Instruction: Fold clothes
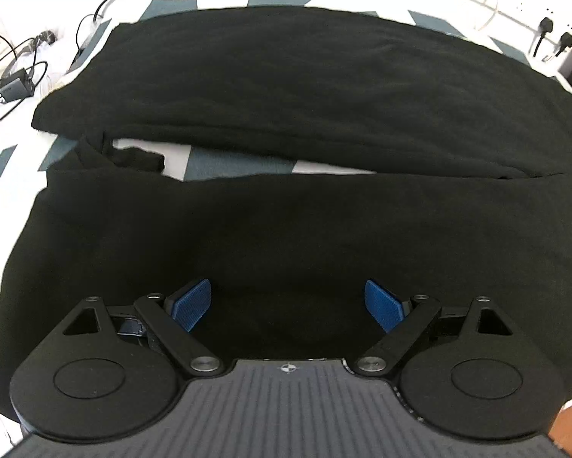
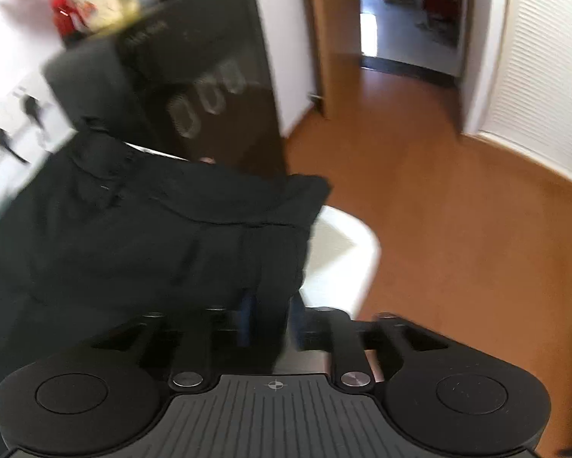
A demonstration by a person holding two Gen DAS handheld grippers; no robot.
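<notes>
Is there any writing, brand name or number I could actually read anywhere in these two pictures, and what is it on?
None can be read for certain.
Black cabinet: pale marks on its front look like "000", motion-blurred, so unsure.
Same cabinet, higher up: a short faint line of lettering, too blurred to read.
Black garment, left gripper and right gripper: no text; each gripper body bears only a small crosshair sign.
Wall sockets: no legible labels.

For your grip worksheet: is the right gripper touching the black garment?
Touching. Right wrist view: the right gripper is shut on a fold of the garment.
</notes>
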